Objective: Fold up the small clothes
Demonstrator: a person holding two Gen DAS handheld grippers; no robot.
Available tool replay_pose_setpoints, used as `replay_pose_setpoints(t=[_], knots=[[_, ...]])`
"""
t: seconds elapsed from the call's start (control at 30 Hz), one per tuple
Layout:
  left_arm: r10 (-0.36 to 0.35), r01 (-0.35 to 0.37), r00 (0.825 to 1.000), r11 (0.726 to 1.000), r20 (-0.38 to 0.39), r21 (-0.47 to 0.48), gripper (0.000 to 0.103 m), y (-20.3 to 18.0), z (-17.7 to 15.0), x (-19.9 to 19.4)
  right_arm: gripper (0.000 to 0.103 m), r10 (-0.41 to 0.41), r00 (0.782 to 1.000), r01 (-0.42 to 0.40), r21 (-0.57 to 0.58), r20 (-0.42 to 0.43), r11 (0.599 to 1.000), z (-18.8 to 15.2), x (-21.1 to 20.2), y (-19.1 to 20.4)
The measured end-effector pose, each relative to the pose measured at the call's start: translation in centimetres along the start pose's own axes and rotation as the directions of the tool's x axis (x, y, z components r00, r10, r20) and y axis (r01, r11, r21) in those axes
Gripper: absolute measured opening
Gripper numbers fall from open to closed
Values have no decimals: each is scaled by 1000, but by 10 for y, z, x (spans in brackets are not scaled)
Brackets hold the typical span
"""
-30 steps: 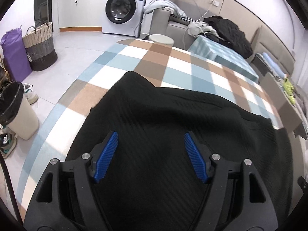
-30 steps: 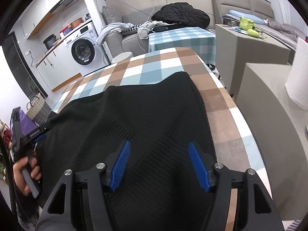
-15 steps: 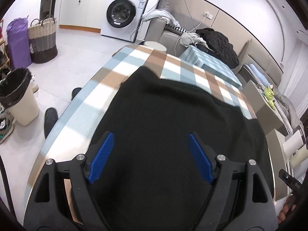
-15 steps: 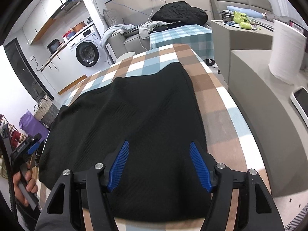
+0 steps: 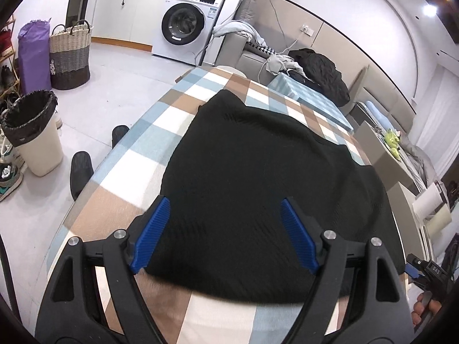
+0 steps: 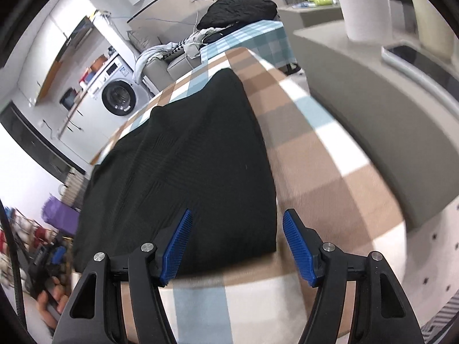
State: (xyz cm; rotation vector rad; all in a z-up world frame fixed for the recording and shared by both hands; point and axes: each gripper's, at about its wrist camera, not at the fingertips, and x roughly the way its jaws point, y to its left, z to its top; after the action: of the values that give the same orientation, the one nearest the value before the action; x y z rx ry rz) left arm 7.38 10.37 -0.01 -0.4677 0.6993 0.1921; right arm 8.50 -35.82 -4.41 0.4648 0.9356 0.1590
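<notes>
Both tools have backed toward the near edge since the earlier frames, so the black knit garment [image 5: 266,177] lies flat on the plaid tabletop [image 5: 134,154], long axis left-right, left tool [image 5: 223,232] and right tool [image 6: 238,246] agape, empty, over its near corners.

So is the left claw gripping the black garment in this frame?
No: the left claw stands open above the black garment, whose near hem lies flat on the checked tablecloth, touched by neither blue pad.

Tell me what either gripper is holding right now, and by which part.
Nothing. The left gripper and right gripper stand open above the near edge of the black knitted garment on the checked tablecloth.
</notes>
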Motion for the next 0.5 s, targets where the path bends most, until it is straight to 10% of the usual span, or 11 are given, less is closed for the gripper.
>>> replay_pose_setpoints(t=[0.5], knots=[[-1,-7,997,995,-81,-95,78,26,-43,-20,67,129,991,-128,51,-21,990,-26,1,0]])
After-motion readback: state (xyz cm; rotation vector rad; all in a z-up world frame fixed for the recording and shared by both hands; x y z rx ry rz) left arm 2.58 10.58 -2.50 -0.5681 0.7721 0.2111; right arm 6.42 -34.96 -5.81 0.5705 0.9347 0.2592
